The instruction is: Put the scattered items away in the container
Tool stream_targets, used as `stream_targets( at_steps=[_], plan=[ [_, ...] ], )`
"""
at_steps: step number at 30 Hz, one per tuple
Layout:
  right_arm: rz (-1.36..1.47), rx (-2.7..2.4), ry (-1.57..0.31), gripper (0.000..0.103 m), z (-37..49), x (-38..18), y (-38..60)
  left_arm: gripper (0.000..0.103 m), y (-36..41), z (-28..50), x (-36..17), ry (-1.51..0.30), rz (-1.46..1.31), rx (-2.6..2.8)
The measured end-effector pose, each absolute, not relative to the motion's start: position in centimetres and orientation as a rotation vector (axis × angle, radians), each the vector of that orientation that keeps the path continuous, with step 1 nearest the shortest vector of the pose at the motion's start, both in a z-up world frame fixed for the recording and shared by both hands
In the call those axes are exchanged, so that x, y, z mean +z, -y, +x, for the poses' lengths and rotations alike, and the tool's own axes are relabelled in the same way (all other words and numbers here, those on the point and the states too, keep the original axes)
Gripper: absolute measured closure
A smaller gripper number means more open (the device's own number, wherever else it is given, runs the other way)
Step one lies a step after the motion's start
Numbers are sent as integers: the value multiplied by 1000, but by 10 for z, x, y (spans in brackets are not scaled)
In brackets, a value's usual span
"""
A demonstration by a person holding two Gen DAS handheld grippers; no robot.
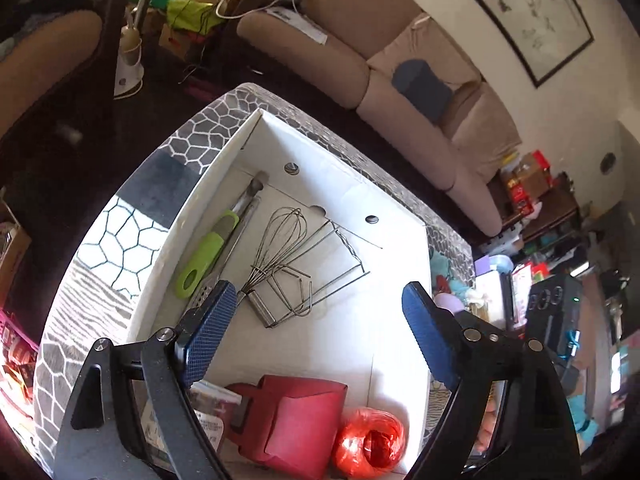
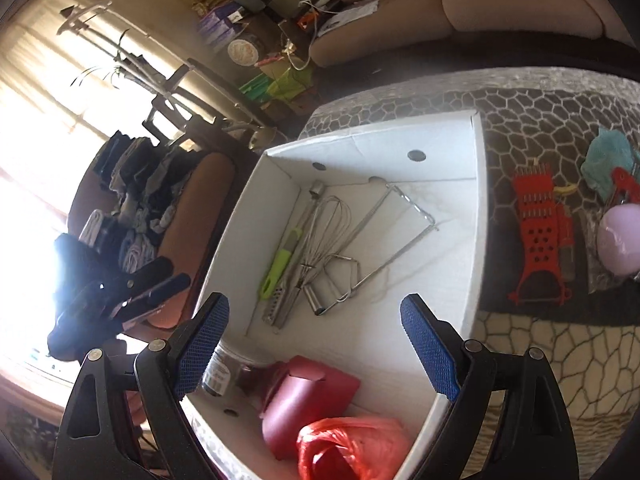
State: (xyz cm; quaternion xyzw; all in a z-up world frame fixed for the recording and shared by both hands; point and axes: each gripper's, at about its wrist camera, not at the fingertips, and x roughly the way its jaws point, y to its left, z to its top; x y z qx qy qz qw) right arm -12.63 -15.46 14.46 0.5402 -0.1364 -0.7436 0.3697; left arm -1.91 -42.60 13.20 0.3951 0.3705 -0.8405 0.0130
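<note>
A white cardboard box [image 1: 404,248] [image 2: 478,216] stands on the patterned table. It holds a green-handled peeler [image 1: 204,256] [image 2: 280,266], a wire whisk [image 1: 276,248] [image 2: 322,232], a wire rack [image 1: 340,264] [image 2: 400,232], a red paper box [image 1: 296,424] [image 2: 308,396] and a red string ball [image 1: 370,444] [image 2: 352,448]. My left gripper [image 1: 316,300] is open and empty above the box. My right gripper [image 2: 314,312] is open and empty above the box. On the table right of the box lie a red grater [image 2: 538,240], a pink egg-shaped thing [image 2: 620,240] and a teal cloth [image 2: 608,160].
A beige sofa [image 1: 400,92] runs behind the table. A chair with piled clothes [image 2: 152,200] stands left of the box. The left gripper [image 2: 120,300] shows dark at the left of the right wrist view. Cluttered shelves [image 1: 540,208] stand at the right.
</note>
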Motion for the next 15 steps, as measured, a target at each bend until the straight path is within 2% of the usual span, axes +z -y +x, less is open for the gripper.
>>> stream_targets(
  at_steps=[3,7,11,13,15],
  plan=[
    [1499,-1862,426,12,-129,120,184,18,432,9,129,-1342,1072,-2601],
    [1540,-1939,287,12,-133,96,223,18,423,43,117,-1481,915,-2602],
    [1624,-1984,205,12,-150,68,244,18,423,41,111,-1570,952,-2625],
    [1629,-2036,128,12,-163,60,251,18,427,40,120,-1567,901,-2671],
    [1656,-2067,51,12,-177,51,256,18,426,38,128,-1463,912,-2702]
  ],
)
